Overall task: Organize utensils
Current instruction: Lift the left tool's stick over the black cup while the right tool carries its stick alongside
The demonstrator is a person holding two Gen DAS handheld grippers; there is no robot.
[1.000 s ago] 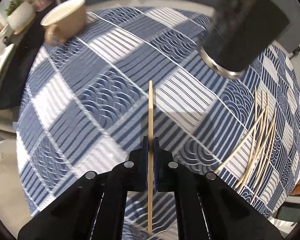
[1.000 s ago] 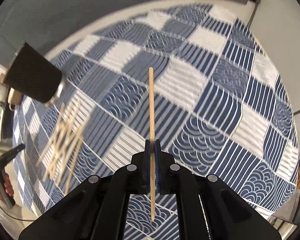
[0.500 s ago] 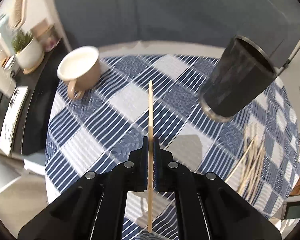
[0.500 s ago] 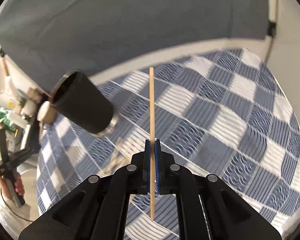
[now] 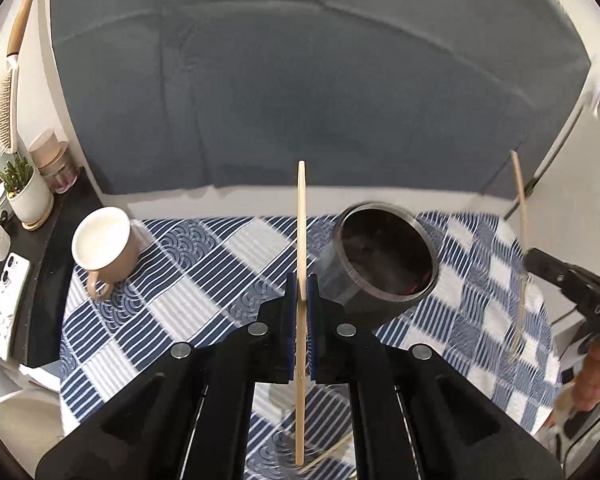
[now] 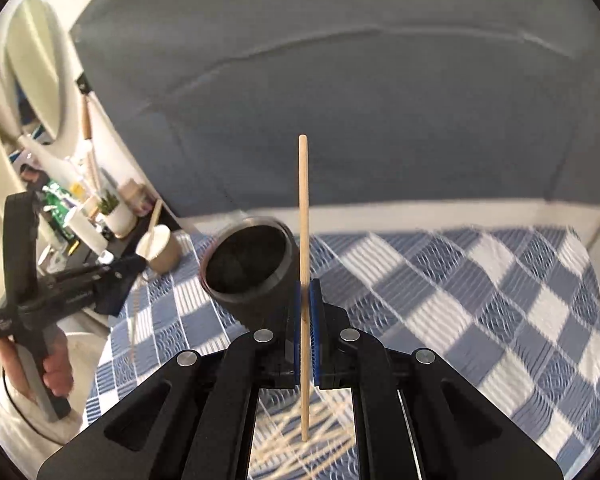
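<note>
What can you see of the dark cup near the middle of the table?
The dark cup is a matte charcoal cylinder with a thick rim that looks like metal. It stands on the blue-and-white checkered tablecloth, mouth open; the inside looks dark and nothing is seen sticking out. Nothing grips it: the chopstick in the left hand-held gripper crosses just beside it in the picture, contact unclear. In the right wrist view it appears at.

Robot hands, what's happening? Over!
Left gripper shut on thin wooden chopstick. Right gripper likewise. Empty dark metal cup ahead, unobstructed.
</note>
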